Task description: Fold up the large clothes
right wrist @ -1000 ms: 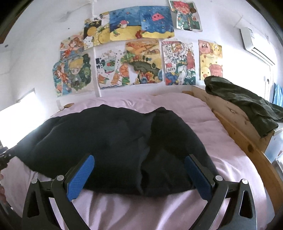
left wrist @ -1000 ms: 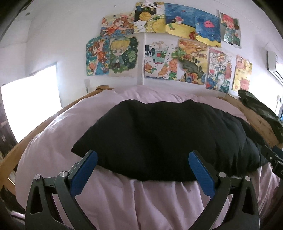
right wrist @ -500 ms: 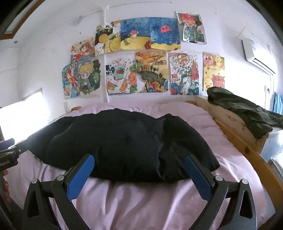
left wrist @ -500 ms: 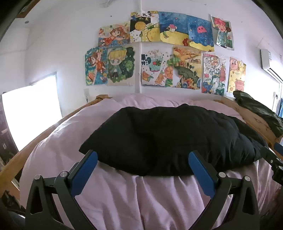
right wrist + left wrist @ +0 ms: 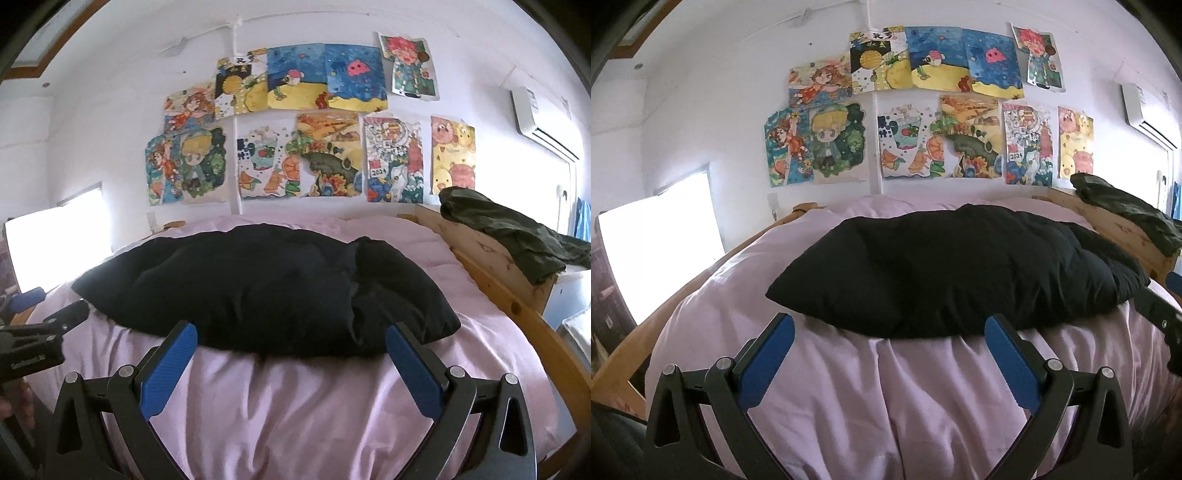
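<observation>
A large black garment [image 5: 953, 273] lies in a folded heap across the pink bed cover [image 5: 886, 398]; it also shows in the right wrist view [image 5: 266, 291]. My left gripper [image 5: 888, 332] is open and empty, held over the pink cover just short of the garment's near edge. My right gripper [image 5: 291, 338] is open and empty too, its blue pads [image 5: 168, 369] apart from the cloth. The left gripper's tip shows at the left edge of the right wrist view [image 5: 48, 328], and the right gripper's tip at the right edge of the left wrist view [image 5: 1161, 317].
A wooden bed frame [image 5: 509, 295] runs along the right side, with a dark green garment [image 5: 502, 229] draped over it. Colourful drawings [image 5: 923, 110] cover the white wall behind the bed. A bright window [image 5: 661, 251] is at the left, an air conditioner [image 5: 543, 122] upper right.
Both grippers have pulled back towards me and away from the black garment, which now lies farther off. Both stay open and empty.
</observation>
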`<state>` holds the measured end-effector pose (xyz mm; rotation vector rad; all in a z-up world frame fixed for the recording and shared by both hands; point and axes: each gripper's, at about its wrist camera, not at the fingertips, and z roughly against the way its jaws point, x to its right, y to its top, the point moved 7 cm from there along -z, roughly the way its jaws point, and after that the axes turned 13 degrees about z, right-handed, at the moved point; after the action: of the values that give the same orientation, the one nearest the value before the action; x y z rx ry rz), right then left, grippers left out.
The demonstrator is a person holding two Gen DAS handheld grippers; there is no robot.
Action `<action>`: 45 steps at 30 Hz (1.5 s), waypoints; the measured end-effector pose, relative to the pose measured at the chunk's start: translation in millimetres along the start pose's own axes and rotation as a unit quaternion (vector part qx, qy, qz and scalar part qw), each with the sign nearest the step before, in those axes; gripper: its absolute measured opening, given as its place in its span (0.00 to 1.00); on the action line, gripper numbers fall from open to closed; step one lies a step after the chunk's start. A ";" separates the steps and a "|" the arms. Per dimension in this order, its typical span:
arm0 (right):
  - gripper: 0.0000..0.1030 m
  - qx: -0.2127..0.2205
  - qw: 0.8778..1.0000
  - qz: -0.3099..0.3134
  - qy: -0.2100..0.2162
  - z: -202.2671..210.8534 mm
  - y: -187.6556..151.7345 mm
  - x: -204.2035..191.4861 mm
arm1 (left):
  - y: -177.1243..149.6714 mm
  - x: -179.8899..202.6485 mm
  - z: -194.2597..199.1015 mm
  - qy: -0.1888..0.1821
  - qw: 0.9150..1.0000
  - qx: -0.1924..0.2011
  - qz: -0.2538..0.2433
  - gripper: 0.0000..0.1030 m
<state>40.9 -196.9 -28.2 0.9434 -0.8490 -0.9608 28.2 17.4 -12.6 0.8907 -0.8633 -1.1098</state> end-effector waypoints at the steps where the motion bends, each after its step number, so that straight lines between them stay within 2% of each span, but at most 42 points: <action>1: 1.00 0.001 1.000 0.004 -0.001 0.2 -0.1 -1.2 | 0.4 -1.1 -0.1 0.000 1.000 0.000 0.004 0.98; 8: 1.00 -0.027 1.000 -0.010 0.002 -14.2 -16.0 2.4 | -3.5 -10.0 -5.4 0.009 1.000 -0.014 0.024 0.98; 19: 1.00 -0.048 0.998 -0.028 0.005 -28.9 -27.1 8.3 | -12.2 -7.7 -12.4 0.021 0.999 -0.033 0.007 0.98; 45: 1.00 -0.049 0.998 -0.030 0.006 -29.7 -27.7 8.9 | -14.1 -1.6 -13.4 0.018 0.999 -0.032 0.004 0.98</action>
<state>62.8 -204.8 -62.6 0.8933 -0.7596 -1.0395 34.9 18.2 -30.9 0.8510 -0.7973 -1.1052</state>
